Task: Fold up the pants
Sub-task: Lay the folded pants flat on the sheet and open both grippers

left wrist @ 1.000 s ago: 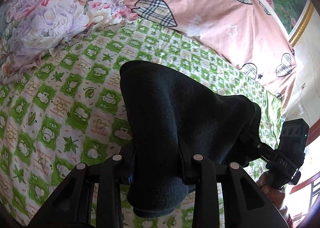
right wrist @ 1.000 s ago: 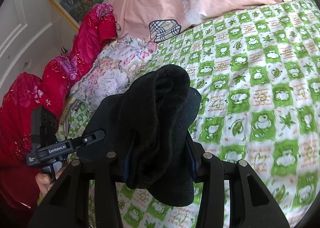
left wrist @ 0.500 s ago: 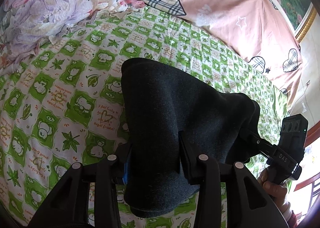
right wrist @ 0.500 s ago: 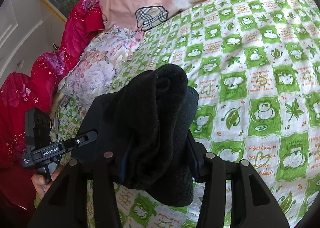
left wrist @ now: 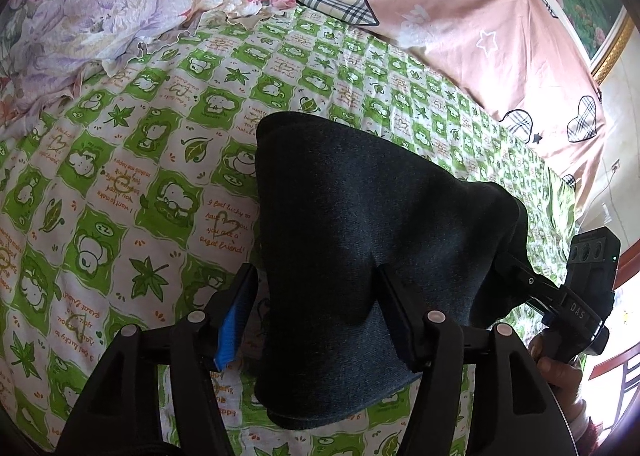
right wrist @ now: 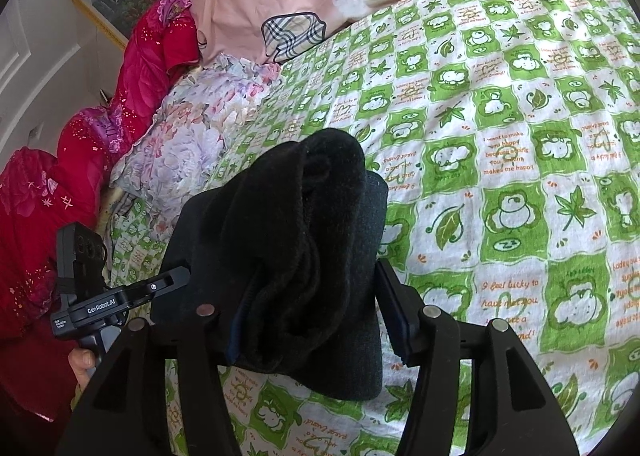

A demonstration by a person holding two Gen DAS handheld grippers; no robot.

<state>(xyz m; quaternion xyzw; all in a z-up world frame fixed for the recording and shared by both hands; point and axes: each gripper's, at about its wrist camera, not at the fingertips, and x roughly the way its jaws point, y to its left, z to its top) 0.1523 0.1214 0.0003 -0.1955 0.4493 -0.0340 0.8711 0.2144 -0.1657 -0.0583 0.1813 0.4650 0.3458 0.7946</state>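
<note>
At lower centre my left tongs (left wrist: 316, 316) are opening, a gap beside the dark folded pants (left wrist: 360, 248) between them. My right tongs (right wrist: 316, 316) are opening likewise. The pants run sideways between both, over the green-checked bed sheet (left wrist: 120, 176); both tongs tilt downward.

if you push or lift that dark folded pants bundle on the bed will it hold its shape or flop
The dark knit folded pants will probably flop: the cloth sags in soft curves between the opening left gripper and right gripper. They look thick and fuzzy, so unlikely to slip. Pushed on the green-checked bedsheet, they would likely bunch rather than slide.
</note>
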